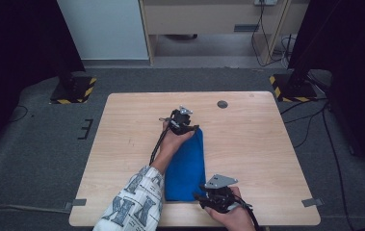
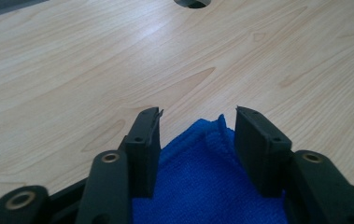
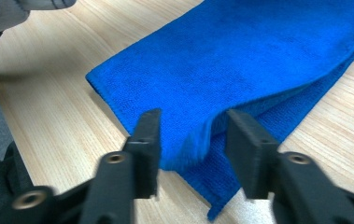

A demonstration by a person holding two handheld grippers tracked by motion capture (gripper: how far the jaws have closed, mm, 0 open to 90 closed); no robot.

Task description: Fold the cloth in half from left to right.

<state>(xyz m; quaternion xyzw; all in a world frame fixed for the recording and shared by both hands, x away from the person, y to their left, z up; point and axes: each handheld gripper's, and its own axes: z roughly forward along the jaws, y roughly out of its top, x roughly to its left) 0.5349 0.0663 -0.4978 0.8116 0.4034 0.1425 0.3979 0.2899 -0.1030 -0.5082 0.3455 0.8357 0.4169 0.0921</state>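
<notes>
The left claw is wide open, with the far corner of the blue cloth lying between its jaws, near the middle of the table. The right claw is wide open too, around a lifted fold at the cloth's near corner, close to the table's near edge. The cloth is folded long.

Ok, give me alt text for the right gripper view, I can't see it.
Two black fingers of the right gripper stand open around a raised corner of a folded blue cloth lying on a light wooden table.
</notes>
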